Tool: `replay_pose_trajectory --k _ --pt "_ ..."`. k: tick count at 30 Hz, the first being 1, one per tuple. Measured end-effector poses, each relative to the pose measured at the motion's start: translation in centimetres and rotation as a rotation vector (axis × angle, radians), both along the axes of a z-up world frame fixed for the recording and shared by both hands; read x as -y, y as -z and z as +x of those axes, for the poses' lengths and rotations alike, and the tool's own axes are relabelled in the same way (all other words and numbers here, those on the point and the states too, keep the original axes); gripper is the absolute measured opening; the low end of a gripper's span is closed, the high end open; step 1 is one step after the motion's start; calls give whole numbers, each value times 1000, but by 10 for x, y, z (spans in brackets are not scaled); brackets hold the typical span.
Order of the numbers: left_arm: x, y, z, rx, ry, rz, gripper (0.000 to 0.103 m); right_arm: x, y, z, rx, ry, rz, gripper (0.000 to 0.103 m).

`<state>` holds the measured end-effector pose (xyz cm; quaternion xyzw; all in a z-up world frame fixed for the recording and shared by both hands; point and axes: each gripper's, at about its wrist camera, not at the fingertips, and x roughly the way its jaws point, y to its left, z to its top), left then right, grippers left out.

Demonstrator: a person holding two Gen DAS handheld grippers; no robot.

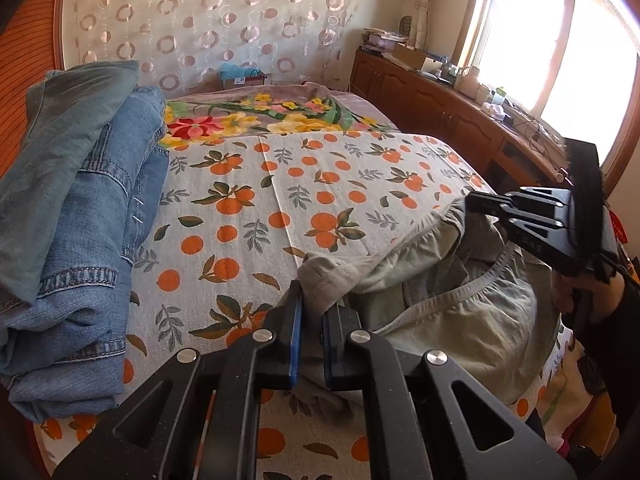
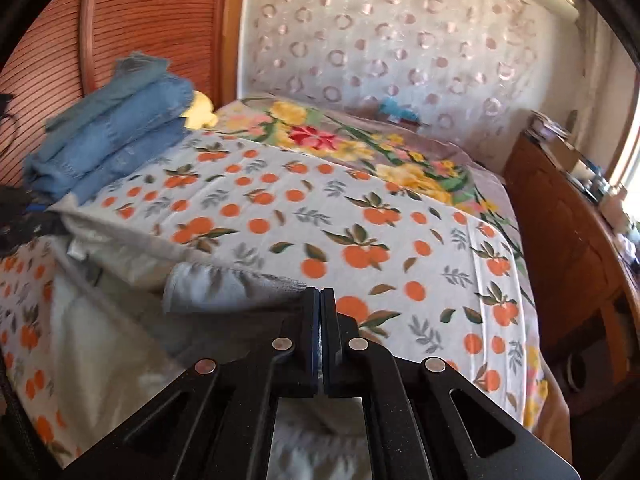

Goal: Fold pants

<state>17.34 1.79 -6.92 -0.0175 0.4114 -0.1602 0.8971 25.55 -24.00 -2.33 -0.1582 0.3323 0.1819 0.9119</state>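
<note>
Grey-green pants (image 1: pixel 460 304) lie bunched on the orange-print bed sheet (image 1: pixel 260 208), waistband open. My left gripper (image 1: pixel 316 300) is shut on a corner of the pants' waistband. My right gripper shows in the left wrist view (image 1: pixel 476 200), shut on the far side of the waistband. In the right wrist view the right gripper (image 2: pixel 322 294) has its jaws pressed together on the pale pants fabric (image 2: pixel 216 284), which hangs to the left and below.
A stack of folded jeans (image 1: pixel 80 216) sits on the bed's left side, also in the right wrist view (image 2: pixel 112 136). A floral blanket (image 1: pixel 272 116) lies at the bed's far end. A wooden cabinet (image 1: pixel 440 100) with clutter runs along the window on the right.
</note>
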Motion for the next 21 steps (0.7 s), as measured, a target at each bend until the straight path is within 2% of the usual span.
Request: replay_pose_trajectory --k 2,3,6,9,11,14,21 --pt "1 2 1 -5 2 6 8 -3 11 8 -83 -14 -3 0" --pt "2 3 2 -8 5 8 8 0 13 9 -100 -12 -4 4" --pt "3 7 2 -15 11 9 8 23 4 0 -83 -11 49 17" --pt "3 11 3 -22 9 6 8 56 -10 -8 -45 36 66 25" --pt "3 12 3 -23 9 4 8 72 -13 -8 -45 70 51 26" --pt "5 13 3 -24 12 5 8 84 -4 5 -140 88 51 28" --pt "9 19 3 -40 26 18 8 74 23 16 -231 90 -50 28"
